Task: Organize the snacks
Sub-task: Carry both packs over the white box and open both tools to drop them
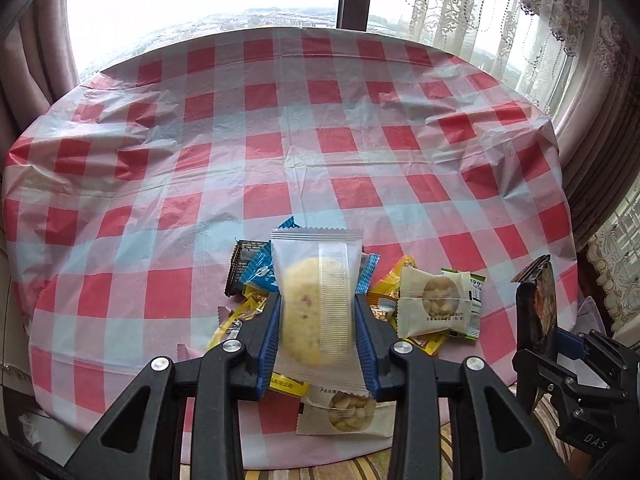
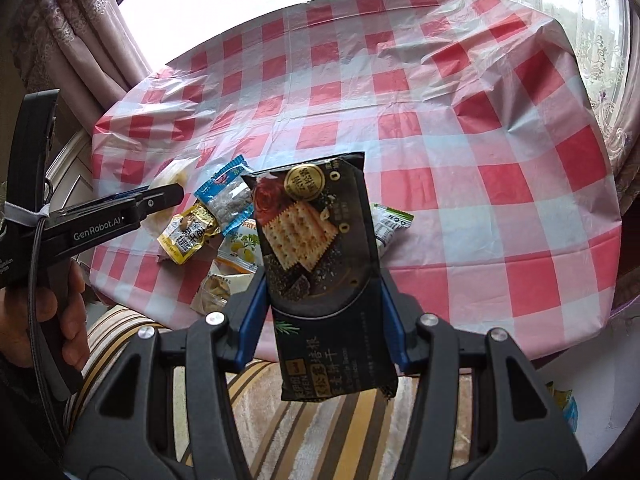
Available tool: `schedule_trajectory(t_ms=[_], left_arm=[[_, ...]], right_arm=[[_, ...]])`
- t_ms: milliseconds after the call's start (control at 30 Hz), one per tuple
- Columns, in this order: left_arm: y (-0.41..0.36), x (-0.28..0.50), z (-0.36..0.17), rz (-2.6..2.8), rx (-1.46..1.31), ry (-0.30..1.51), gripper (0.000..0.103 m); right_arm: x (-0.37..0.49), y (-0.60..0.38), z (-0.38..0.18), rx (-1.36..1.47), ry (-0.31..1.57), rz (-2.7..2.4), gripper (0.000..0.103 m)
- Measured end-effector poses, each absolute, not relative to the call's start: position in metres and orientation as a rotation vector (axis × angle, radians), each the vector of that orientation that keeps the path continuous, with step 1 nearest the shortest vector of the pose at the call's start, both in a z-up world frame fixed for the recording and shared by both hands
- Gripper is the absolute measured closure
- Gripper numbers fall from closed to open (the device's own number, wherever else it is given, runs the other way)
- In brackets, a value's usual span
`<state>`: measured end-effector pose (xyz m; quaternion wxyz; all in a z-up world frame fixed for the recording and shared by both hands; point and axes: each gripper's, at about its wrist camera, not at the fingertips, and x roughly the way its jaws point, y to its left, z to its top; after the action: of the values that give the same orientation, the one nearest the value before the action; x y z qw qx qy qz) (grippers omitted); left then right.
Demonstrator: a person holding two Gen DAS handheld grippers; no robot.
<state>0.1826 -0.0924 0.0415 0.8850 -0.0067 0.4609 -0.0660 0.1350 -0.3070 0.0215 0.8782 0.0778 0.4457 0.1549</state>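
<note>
- Holding a frosted packet with a round yellow cake (image 1: pixel 316 300) upright, the left hand-held gripper (image 1: pixel 318 320) is clamped on its lower half, raised over the snack pile (image 1: pixel 432 304) just beyond and beneath its fingers.
- The right hand-held gripper (image 2: pixel 322 300) is clamped on a dark cracker packet (image 2: pixel 320 264), standing tall between the blue pads, out past the near edge of the checked worktop (image 2: pixel 500 160).
- Remaining snacks sit ahead of and to the left of the right hand-held gripper, near the worktop's edge.
- Risk: the cracker packet is gripped low, so its top may flop or slide out if swung quickly.
- Risk: too hard a squeeze would likely crush the soft cake.
- Risk: loose packets lie close to the edge, so a brushing finger could knock one off.
</note>
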Motion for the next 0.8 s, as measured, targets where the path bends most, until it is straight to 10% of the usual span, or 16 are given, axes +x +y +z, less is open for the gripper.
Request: schedule_trajectory(t_ms=[800], left_arm=[[-0.345,0.114,0.018,-0.742,0.283,1.109,0.067]], right_arm=[[0.047,-0.491,-0.004,0.417,0.934,-0.034,0.048]])
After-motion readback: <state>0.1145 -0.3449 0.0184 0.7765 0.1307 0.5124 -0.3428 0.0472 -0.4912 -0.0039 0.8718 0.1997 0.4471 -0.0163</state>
